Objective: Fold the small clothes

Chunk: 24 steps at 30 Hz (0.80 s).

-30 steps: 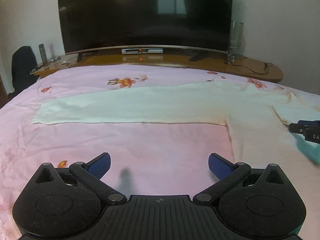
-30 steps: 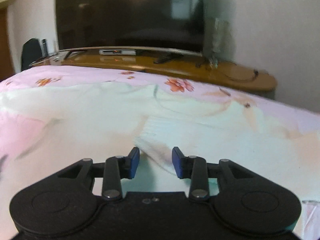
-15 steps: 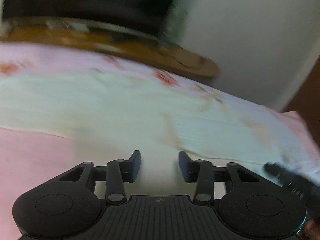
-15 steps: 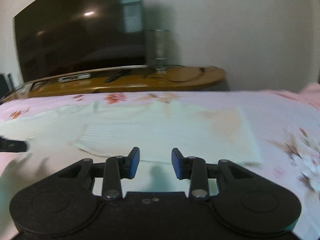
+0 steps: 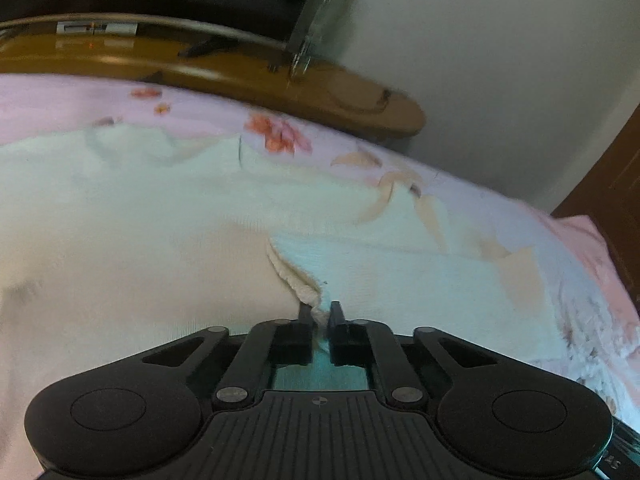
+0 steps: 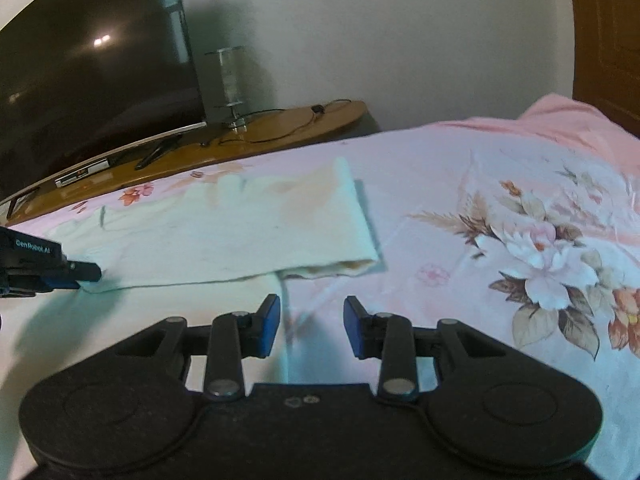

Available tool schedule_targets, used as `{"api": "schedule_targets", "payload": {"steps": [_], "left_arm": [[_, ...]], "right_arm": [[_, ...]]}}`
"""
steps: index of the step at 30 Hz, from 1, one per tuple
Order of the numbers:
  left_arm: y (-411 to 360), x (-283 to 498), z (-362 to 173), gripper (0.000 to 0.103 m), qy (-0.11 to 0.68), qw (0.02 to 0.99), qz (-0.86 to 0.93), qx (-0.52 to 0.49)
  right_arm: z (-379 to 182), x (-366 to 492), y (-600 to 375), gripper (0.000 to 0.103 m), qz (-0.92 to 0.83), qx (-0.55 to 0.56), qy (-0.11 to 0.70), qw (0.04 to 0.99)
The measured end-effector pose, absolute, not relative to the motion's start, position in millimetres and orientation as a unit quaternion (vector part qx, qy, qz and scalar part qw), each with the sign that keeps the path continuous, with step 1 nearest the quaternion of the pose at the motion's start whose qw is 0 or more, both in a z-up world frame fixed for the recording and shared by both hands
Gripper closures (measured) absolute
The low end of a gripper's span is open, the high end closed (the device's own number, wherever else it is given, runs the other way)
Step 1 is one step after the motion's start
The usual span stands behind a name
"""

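A cream knit sweater (image 5: pixel 132 216) lies spread on the pink floral bedsheet (image 6: pixel 500 208). Its right sleeve (image 6: pixel 248 232) lies folded over across the body. My left gripper (image 5: pixel 319 312) is shut on the sweater's ribbed neckline edge (image 5: pixel 292 276), with fabric pinched between the fingers. It also shows at the left edge of the right wrist view (image 6: pixel 86 271), on the cloth. My right gripper (image 6: pixel 311 312) is open and empty, low over the bed just in front of the folded sleeve's lower edge.
A wooden TV stand (image 6: pixel 272 128) with a large dark TV (image 6: pixel 92 80), a set-top box (image 5: pixel 96 29), a clear stand and cables runs along the far edge of the bed. A pink pillow (image 6: pixel 568 120) and a brown door are at right.
My left gripper swung right to the neckline and closed on it. My right gripper moved right past the folded sleeve's end and opened wider.
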<state>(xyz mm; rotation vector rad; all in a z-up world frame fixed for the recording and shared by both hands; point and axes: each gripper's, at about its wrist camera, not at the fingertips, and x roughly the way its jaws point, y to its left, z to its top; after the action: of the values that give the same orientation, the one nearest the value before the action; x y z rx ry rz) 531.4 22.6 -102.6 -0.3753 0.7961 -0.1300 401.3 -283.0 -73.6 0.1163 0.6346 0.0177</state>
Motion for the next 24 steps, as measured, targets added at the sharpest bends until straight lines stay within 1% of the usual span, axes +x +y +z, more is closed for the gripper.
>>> {"api": "schedule_targets", "payload": {"steps": [4, 7, 13, 23, 24], "left_arm": [[51, 518, -77, 0.097, 0.343, 0.921, -0.054, -0.176], [79, 511, -70, 0.097, 0.337, 0.924, -0.042, -0.173], [120, 501, -85, 0.097, 0.356, 0.92, -0.012, -0.162], [136, 494, -101, 0.097, 0.362, 0.918, 0.007, -0.161], [136, 494, -103, 0.097, 0.366, 0.917, 0.007, -0.157]], "right_arm": [[-72, 407, -282, 0.068, 0.017, 0.058, 0.311, 0.949], [-71, 411, -279, 0.068, 0.024, 0.059, 0.31, 0.949], [-75, 422, -269, 0.068, 0.033, 0.054, 0.313, 0.948], [-77, 436, -264, 0.068, 0.033, 0.045, 0.317, 0.947], [-78, 436, -264, 0.072, 0.034, 0.045, 0.317, 0.947]]}}
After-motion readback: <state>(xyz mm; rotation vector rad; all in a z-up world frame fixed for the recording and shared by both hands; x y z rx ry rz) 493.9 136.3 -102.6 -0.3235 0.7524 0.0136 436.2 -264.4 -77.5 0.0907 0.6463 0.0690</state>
